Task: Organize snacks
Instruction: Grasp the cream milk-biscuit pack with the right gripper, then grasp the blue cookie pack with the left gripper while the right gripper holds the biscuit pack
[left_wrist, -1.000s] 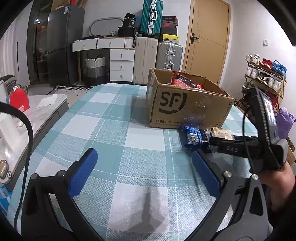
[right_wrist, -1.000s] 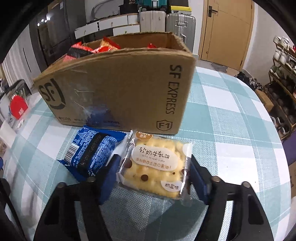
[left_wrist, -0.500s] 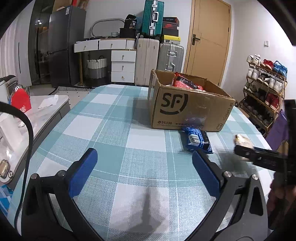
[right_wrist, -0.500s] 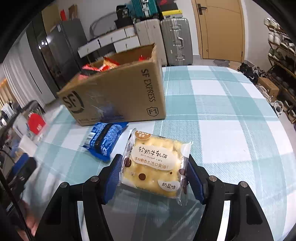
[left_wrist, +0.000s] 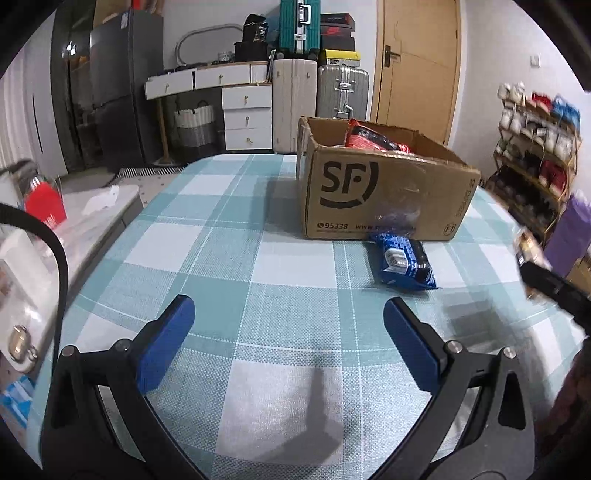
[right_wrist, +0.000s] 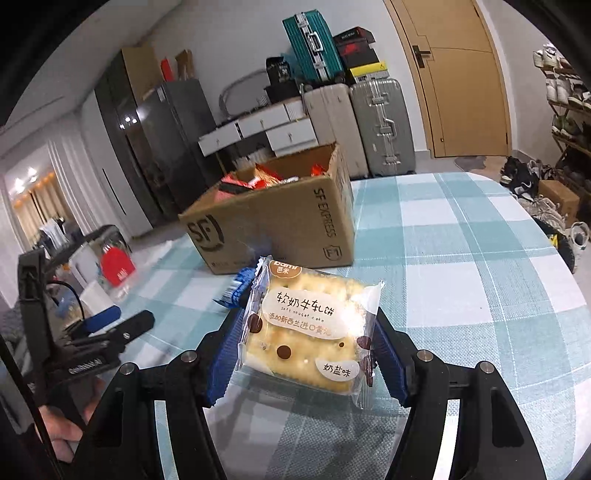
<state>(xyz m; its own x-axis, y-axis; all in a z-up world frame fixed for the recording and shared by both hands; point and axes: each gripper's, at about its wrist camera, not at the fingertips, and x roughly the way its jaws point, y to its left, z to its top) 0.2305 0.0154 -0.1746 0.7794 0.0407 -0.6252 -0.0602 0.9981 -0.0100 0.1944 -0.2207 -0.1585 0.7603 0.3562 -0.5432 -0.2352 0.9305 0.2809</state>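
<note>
My right gripper (right_wrist: 308, 354) is shut on a clear-wrapped nougat cracker packet (right_wrist: 310, 328), held above the checked tablecloth (right_wrist: 461, 266). Behind it stands the open cardboard SF box (right_wrist: 273, 229), with red snack bags inside. A blue snack packet (left_wrist: 404, 264) lies on the cloth just in front of the box; in the right wrist view only its edge (right_wrist: 240, 288) shows behind the cracker packet. My left gripper (left_wrist: 288, 339) stands open over bare cloth, nothing between its blue pads, well short of the blue packet. It also appears at left in the right wrist view (right_wrist: 110, 325).
Left of the table sits a low white counter with a red bag (left_wrist: 46, 210). Suitcases (left_wrist: 341, 92), white drawers and a dark fridge line the far wall. A shoe rack (left_wrist: 535, 147) stands to the right by the wooden door.
My right gripper has carried the cracker packet back and to the right, away from the box, and turned left. The blue packet stayed on the cloth. The left gripper barely moved.
</note>
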